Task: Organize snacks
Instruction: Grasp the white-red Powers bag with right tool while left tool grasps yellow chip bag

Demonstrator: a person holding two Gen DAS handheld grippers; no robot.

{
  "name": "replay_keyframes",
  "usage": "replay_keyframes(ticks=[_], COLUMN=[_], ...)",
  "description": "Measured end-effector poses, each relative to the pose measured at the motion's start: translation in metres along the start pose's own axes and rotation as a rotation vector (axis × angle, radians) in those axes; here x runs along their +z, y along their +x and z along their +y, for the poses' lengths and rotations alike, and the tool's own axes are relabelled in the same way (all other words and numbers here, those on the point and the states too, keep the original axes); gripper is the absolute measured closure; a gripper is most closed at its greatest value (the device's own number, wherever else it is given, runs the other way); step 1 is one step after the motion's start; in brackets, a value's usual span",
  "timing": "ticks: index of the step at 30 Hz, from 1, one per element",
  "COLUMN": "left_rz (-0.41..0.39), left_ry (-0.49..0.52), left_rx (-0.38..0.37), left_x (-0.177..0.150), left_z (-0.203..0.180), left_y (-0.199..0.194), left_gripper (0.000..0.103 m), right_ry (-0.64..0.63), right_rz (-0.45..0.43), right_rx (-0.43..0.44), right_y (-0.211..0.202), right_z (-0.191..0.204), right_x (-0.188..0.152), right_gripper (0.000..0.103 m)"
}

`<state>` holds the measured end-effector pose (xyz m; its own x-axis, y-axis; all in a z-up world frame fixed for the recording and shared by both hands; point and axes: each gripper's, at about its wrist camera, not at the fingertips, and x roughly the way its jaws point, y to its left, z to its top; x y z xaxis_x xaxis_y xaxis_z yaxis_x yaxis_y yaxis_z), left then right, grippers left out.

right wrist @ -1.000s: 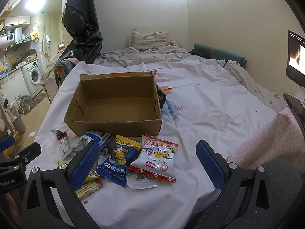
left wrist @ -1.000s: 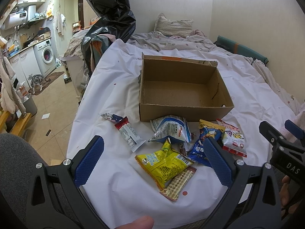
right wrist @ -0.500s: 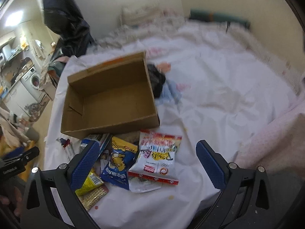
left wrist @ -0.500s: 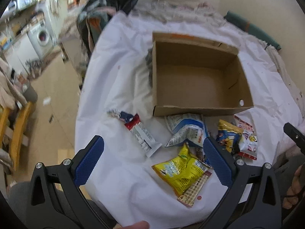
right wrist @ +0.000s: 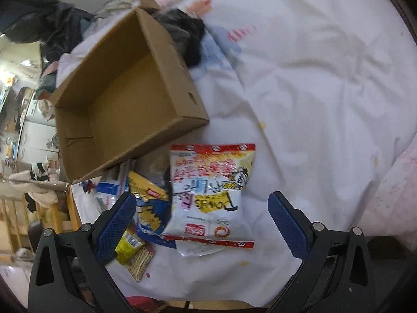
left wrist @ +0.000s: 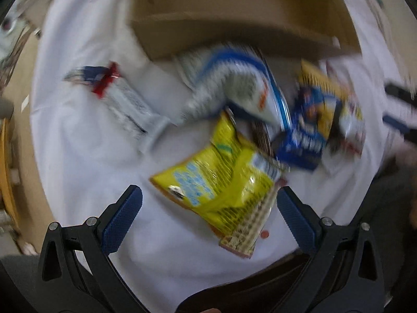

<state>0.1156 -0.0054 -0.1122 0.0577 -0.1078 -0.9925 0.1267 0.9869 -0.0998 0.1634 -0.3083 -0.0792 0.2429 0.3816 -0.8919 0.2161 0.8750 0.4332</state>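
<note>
Both tongs spread apart and empty above the bed sheet (right wrist: 299,83), left tongs (left wrist: 209,206) over the yellow snack bag (left wrist: 221,182), right tongs (right wrist: 202,215) over the white-and-red bag (right wrist: 211,190) beside the empty cardboard box (right wrist: 125,99); likely light, crinkly, slippery, best pinched at a sealed edge.

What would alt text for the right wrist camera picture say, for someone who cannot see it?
An open two-finger claw hangs over a white and red snack bag lying on a white sheet, with blue and yellow packets piled to its left. Beyond them sits an empty cardboard box, open at the top.
</note>
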Motion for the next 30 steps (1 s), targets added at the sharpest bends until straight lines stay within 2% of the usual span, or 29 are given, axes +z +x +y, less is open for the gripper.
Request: replay_keyframes(ticks=[2,4,7,11,14,16,18,19,20,22,25,30], left_rz=[0.044,0.048,0.078,0.111,0.114,0.111,0.103,0.094,0.096,0.087,0.072,0.021], left_ry=[0.111,0.176,0.241,0.286,0.296,0.291,0.285,0.287,0.289,0.300,0.294,0.223], left_rx=[0.015,0.030,0.046,0.076,0.083,0.075,0.069,0.072,0.076,0.076,0.070,0.046], left_x=[-0.003,-0.004,-0.001,0.003,0.003,0.005,0.005,0.003,0.012,0.011,0.009,0.000], left_z=[-0.016,-0.025,-0.033,-0.041,-0.044,-0.044,-0.044,-0.042,-0.041,-0.044,-0.048,-0.045], left_y=[0.008,0.009,0.014,0.029,0.036,0.037,0.037,0.034,0.032,0.029,0.021,-0.006], left_gripper=[0.002,0.002,0.002,0.003,0.013,0.026,0.033,0.044,0.049,0.065,0.069,0.070], right_ry=[0.024,0.037,0.024,-0.048,-0.084,-0.099,-0.097,-0.097,-0.098,-0.112,-0.105,-0.083], right_rz=[0.043,0.084,0.137,0.163,0.172,0.179,0.203,0.200,0.192,0.174,0.150,0.078], right_rx=[0.003,-0.002,-0.032,-0.082,-0.121,-0.148,-0.149,-0.146,-0.143,-0.135,-0.112,-0.072], right_y=[0.011,0.024,0.041,0.055,0.062,0.067,0.073,0.073,0.071,0.065,0.057,0.030], right_z=[-0.004,-0.007,-0.004,0.011,0.019,0.020,0.018,0.017,0.017,0.017,0.009,-0.005], right_x=[0.003,0.004,0.005,0.005,0.004,0.004,0.002,0.001,0.002,0.002,-0.001,-0.006], right_gripper=[0.000,0.000,0.001,0.001,0.005,0.016,0.023,0.026,0.027,0.032,0.038,0.039])
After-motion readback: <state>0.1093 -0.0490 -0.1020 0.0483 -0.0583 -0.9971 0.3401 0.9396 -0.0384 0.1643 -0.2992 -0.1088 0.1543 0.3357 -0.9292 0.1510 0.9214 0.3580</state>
